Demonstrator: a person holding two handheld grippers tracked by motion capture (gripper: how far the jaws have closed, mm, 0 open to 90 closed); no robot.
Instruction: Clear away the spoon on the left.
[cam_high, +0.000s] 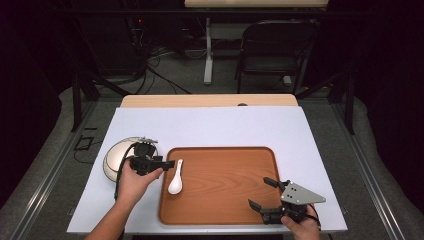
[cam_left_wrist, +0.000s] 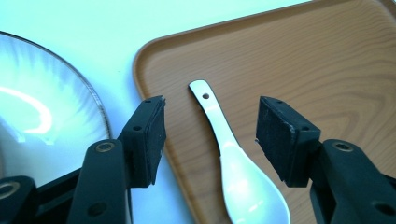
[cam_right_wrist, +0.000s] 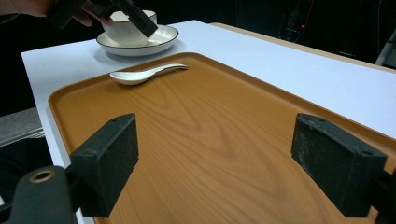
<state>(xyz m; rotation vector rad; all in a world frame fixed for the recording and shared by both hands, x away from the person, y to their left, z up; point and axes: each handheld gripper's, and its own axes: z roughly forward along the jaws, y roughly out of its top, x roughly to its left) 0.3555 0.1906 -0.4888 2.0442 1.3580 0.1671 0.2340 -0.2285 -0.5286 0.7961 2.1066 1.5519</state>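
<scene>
- On the tray (cam_high: 225, 200), at its left edge, we see a white spoon (cam_high: 176, 181).
- Our left gripper (cam_left_wrist: 210, 135) hangs wide above it.
- Our right gripper (cam_right_wrist: 215, 158) gapes wide, empty.

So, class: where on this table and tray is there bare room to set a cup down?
Most of the tray is bare, right of the spoon. The white table beyond the tray is bare too. It is crowded at the left, around the plate, the left gripper and the spoon.
</scene>
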